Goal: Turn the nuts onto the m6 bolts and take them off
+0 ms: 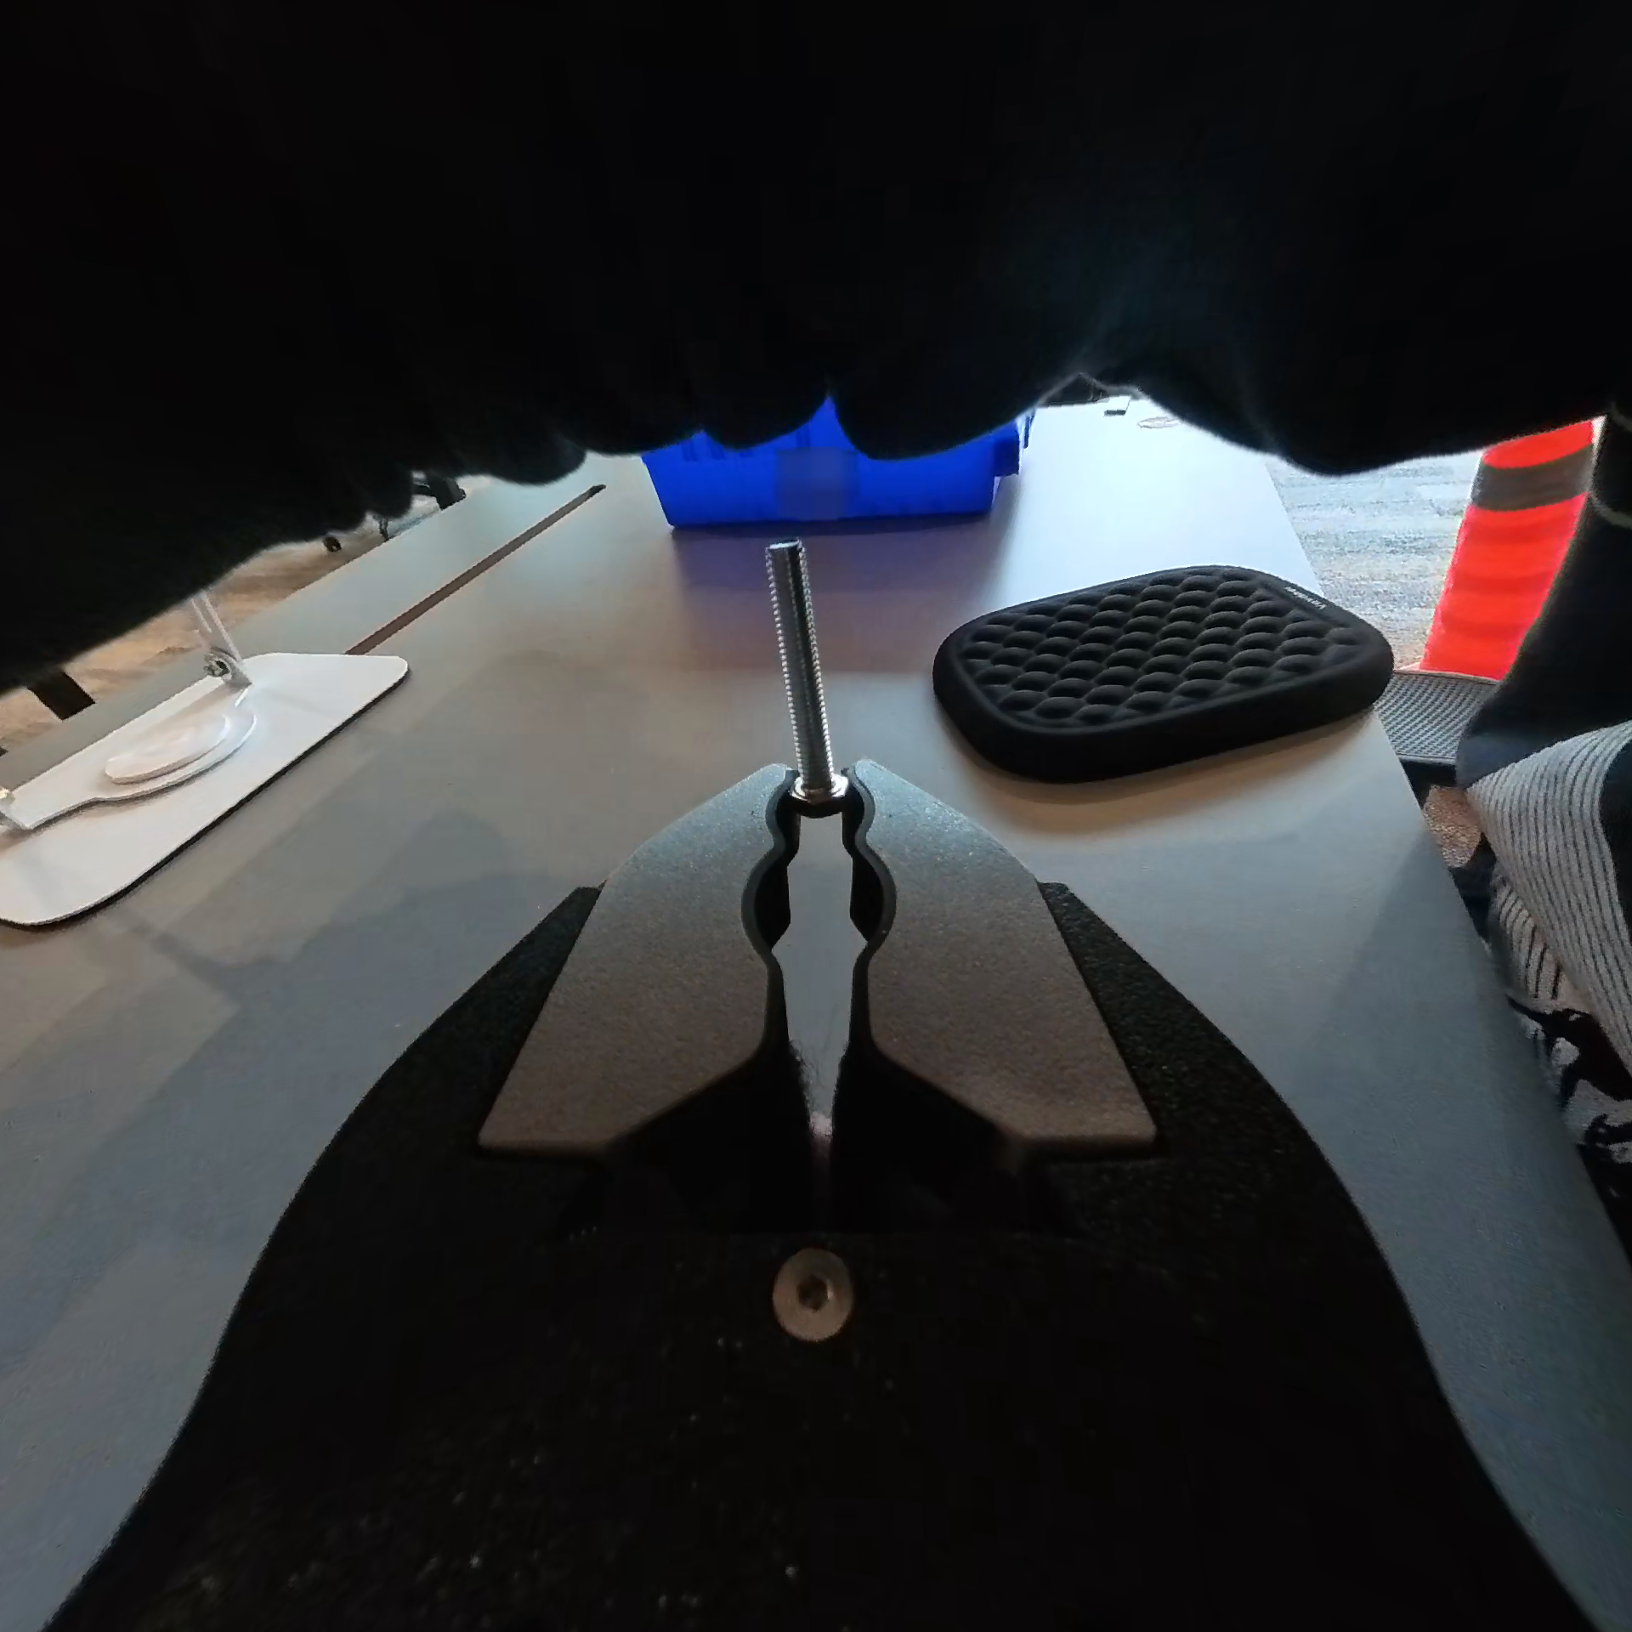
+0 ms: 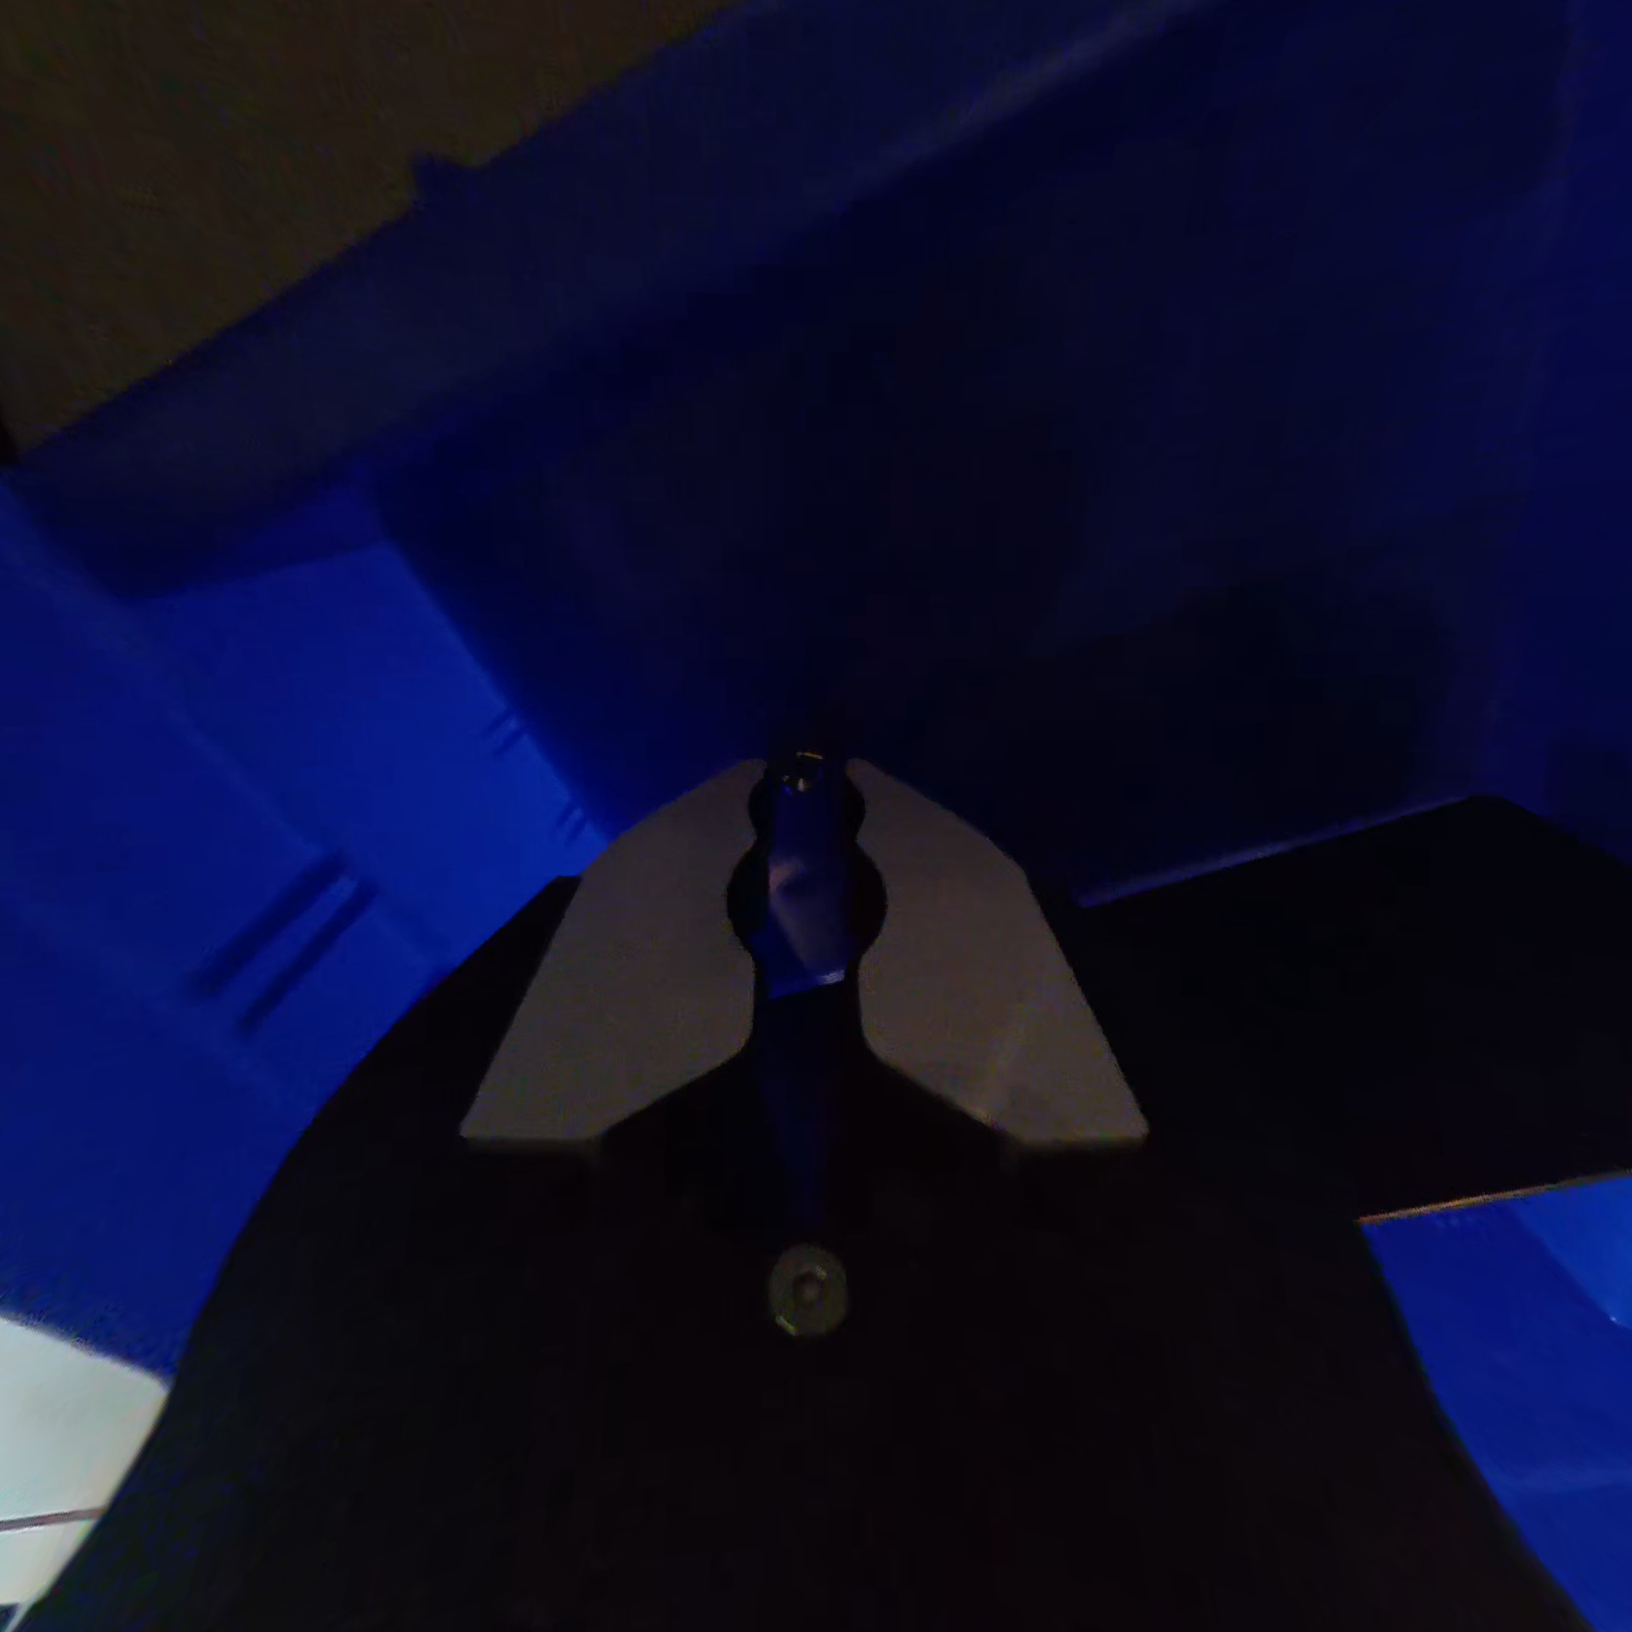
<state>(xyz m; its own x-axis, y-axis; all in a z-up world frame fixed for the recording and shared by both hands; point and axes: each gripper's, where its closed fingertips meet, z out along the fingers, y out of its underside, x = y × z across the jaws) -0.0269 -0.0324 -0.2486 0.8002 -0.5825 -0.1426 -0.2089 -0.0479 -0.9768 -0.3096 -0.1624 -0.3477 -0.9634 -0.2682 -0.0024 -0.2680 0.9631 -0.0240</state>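
My left gripper (image 1: 819, 789) pinches the head of a silver bolt (image 1: 799, 662), both fingertips pressed on it, its threaded shank pointing away over the grey table (image 1: 530, 795). A black honeycomb pad (image 1: 1157, 671) lies to the right, a white stand base (image 1: 177, 777) to the left, a blue bin (image 1: 830, 486) beyond. My right gripper (image 2: 805, 777) reaches inside the dim blue bin (image 2: 265, 795), fingertips nearly together around a small glinting piece (image 2: 804, 766); I cannot tell what it is.
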